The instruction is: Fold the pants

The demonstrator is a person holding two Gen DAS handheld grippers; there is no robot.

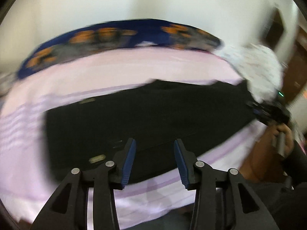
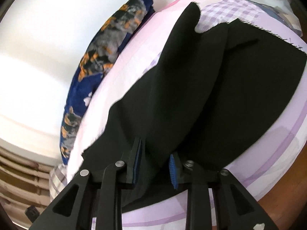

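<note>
Black pants (image 1: 153, 111) lie spread flat on a pink and lilac bed sheet (image 1: 134, 69). My left gripper (image 1: 155, 140) hovers over their near edge, open, with nothing between its blue pads. In the right wrist view the pants (image 2: 211, 76) stretch away with both legs side by side and a raised fold down the middle. My right gripper (image 2: 155, 147) sits at their near end, with that fold of black cloth lying between the parted pads. The left wrist view shows the right gripper (image 1: 268, 113) blurred at the far right, held by a hand (image 1: 282, 134).
A blue and orange patterned blanket (image 1: 115, 34) runs along the far side of the bed against a white wall, and shows as a blanket (image 2: 107, 44) on the left. A white patterned cloth (image 1: 255, 65) lies at the far right corner. Brown floor (image 2: 287, 182) shows past the bed edge.
</note>
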